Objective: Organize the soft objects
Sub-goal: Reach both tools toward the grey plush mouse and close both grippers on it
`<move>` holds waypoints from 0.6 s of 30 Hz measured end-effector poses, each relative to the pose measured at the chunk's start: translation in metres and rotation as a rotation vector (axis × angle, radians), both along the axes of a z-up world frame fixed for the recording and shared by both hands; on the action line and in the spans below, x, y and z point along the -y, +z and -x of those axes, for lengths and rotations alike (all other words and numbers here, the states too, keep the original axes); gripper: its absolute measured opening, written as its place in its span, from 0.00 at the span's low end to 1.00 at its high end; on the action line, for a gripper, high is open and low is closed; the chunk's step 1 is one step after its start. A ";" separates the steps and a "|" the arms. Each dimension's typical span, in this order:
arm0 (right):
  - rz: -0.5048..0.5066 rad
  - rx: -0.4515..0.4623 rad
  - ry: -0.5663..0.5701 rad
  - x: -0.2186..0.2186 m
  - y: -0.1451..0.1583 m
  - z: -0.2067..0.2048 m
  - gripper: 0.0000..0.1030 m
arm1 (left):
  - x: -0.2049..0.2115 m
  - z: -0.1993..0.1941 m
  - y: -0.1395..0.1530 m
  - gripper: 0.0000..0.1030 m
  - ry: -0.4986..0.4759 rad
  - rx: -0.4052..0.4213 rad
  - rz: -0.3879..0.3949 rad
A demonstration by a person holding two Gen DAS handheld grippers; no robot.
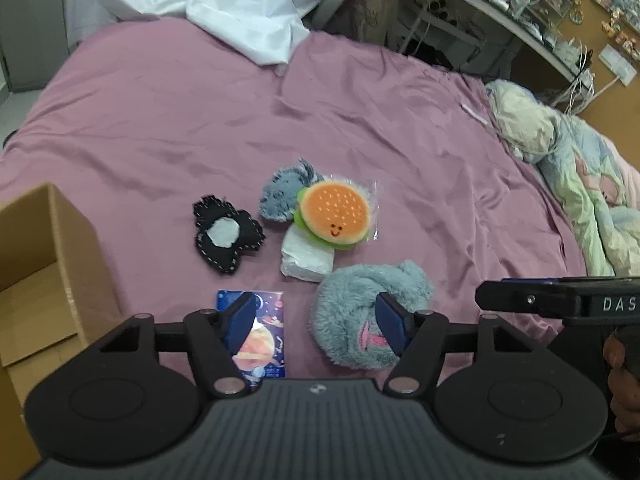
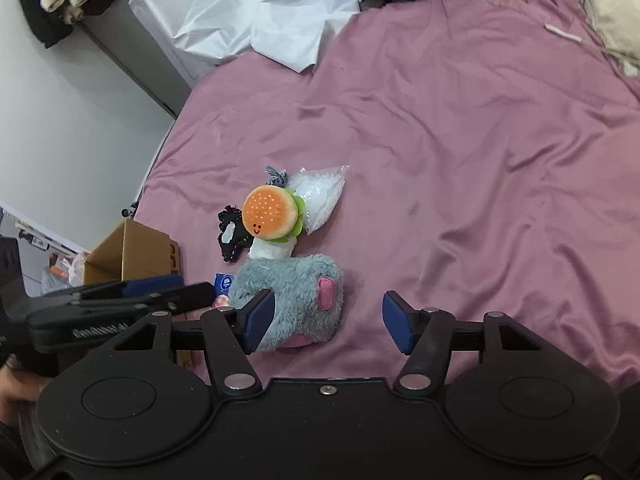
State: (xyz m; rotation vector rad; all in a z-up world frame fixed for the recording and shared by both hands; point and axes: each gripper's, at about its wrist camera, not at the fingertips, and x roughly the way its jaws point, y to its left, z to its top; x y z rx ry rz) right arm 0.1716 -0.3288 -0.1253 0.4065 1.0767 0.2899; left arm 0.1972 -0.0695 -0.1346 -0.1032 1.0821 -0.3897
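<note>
Both grippers hang spread wide and empty over the pink bedsheet [image 1: 400,128]. The left gripper [image 1: 316,320] frames bare sheet between a space-print packet [image 1: 264,308] and a grey plush [image 1: 360,300] at lower centre. The right gripper [image 2: 328,318] sits beside that plush. A burger plush [image 1: 334,214] lies mid-frame; a cardboard box [image 1: 48,264] stands at left.

The bed sheet [image 1: 400,128] is dusty mauve-pink, with a white cloth [image 1: 224,4] crumpled at its far edge. The burger plush [image 1: 334,213] has an orange bun speckled with pale dots, a black smile and a green frill. Left of it lies a black felt piece [image 1: 227,236] with white stitching and a pale grey patch. The near fluffy plush [image 2: 292,300] is blue-grey with pink patches. The card [image 1: 264,332] shows dark blue space with an orange planet. The box [image 1: 44,264] at left is plain brown. Both grippers' pads [image 2: 396,322] are dark blue
</note>
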 end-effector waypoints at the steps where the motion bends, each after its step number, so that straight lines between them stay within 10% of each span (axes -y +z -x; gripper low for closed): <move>1: -0.007 -0.007 -0.004 0.000 -0.002 -0.002 0.57 | 0.002 -0.001 -0.003 0.57 -0.005 -0.010 -0.003; 18: -0.095 -0.124 -0.010 -0.017 -0.038 -0.020 0.40 | 0.009 -0.020 -0.030 0.42 -0.054 -0.098 0.080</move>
